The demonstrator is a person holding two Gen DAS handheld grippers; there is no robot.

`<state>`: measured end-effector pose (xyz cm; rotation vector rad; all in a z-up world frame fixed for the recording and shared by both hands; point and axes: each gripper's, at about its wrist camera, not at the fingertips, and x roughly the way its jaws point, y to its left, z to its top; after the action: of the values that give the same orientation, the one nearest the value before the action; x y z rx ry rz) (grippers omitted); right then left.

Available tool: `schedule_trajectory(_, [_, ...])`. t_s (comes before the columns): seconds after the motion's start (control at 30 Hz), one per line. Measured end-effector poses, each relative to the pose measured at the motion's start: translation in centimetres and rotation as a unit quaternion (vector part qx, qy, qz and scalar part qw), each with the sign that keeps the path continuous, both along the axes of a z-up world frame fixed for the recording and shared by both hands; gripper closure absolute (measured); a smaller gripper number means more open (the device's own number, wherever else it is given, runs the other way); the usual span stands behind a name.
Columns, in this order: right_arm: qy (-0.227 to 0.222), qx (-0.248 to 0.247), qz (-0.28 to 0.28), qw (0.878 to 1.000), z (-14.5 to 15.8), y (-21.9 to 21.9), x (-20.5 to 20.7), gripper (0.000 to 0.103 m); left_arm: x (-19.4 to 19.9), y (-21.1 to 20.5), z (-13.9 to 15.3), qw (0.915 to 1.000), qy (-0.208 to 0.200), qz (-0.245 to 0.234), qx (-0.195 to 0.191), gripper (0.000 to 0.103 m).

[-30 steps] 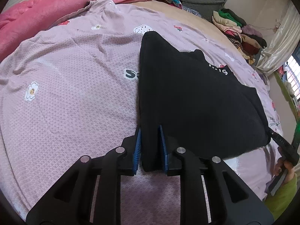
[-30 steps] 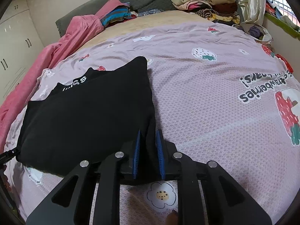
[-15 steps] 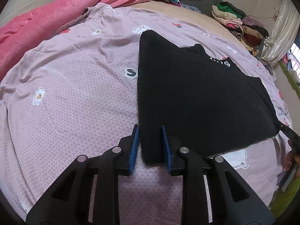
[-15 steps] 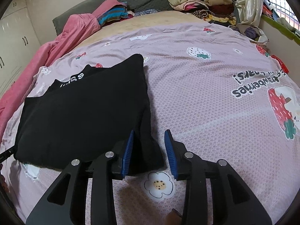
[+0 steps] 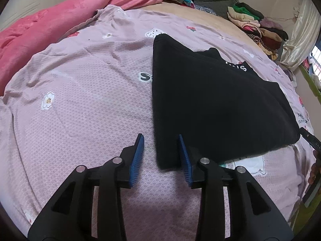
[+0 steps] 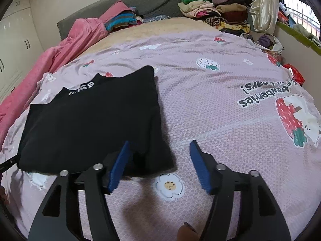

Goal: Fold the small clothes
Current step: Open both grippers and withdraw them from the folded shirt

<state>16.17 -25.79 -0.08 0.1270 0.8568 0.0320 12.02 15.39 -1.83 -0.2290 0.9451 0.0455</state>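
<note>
Both grippers are letting go — the left gripper has just been spreading its fingers, the near left corner of the black garment lying loose between them, unpinched. The right gripper has just been opening wider, the near right corner resting by its left finger, not gripped. The garment lies flat on the pink bedspread, folded over with its collar lettering showing — one fold looks done, further folds likely remain.
</note>
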Motion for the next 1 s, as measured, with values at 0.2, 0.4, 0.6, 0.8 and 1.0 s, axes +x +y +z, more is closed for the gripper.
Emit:
schedule_trajectory(0.2, [-0.014,-0.004,0.020,1.000,1.3,1.7,-0.8,0.026,-0.6,0.4,0.3,1.0000,-0.004,0.007,-0.003,0.066])
schedule_trajectory(0.4, [-0.023,-0.007,0.042,0.999,2.1,4.0,-1.1,0.011,-1.3,1.1,0.5,0.9999,-0.007,0.015,-0.003,0.051])
schedule_trajectory(0.6, [-0.025,-0.012,0.067,0.997,2.4,6.3,-1.5,0.009,-1.7,1.8,0.8,0.9996,-0.013,0.024,-0.007,0.031])
schedule_trajectory(0.8, [-0.024,-0.012,0.093,0.995,2.3,8.6,-1.7,0.005,-2.0,2.2,1.2,0.9992,-0.020,0.033,-0.003,0.012])
schedule_trajectory(1.0, [-0.024,-0.018,0.132,0.991,2.1,11.9,-2.0,0.005,-2.2,3.4,1.2,0.9985,-0.018,0.052,-0.001,0.010])
